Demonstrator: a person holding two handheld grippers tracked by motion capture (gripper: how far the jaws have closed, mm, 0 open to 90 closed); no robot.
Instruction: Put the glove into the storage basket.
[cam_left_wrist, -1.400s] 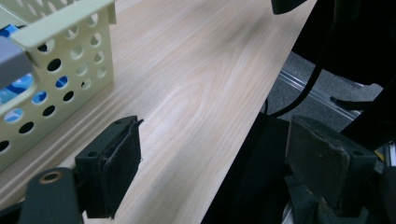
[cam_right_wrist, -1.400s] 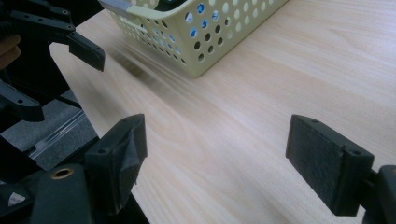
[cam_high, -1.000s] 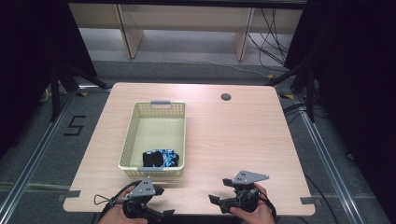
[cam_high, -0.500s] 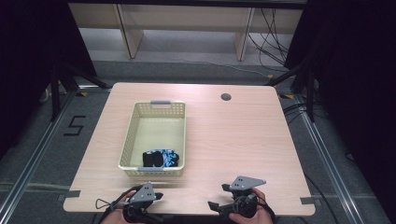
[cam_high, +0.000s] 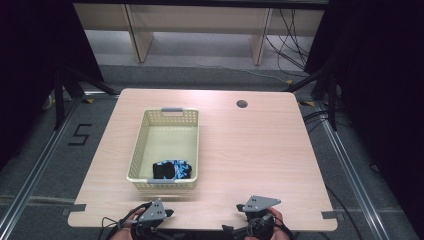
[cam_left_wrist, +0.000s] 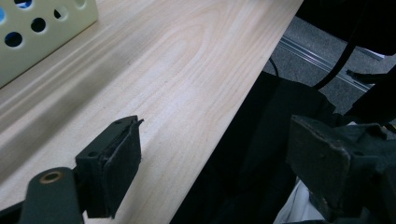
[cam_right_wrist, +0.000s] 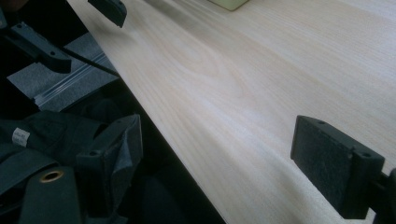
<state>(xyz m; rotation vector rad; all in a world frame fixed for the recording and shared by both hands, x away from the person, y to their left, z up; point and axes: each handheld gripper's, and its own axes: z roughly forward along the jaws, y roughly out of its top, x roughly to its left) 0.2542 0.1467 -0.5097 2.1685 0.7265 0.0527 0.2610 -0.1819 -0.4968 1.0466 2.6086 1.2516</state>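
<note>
Hovering at the table's (cam_high: 260, 150) six-o'clock edge, the left gripper (cam_high: 152, 217) and right gripper (cam_high: 257, 222) gape wide, empty. Probably idle: the sock (cam_high: 172, 170) lies in the basket (cam_high: 162, 113) at eleven o'clock.

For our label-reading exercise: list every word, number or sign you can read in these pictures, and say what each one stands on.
"5": black tape figure on the grey floor, left of the table.
Small white tag on dark fabric below the table edge, in the right gripper view: print too blurred to read.
Basket: no text visible.
</note>
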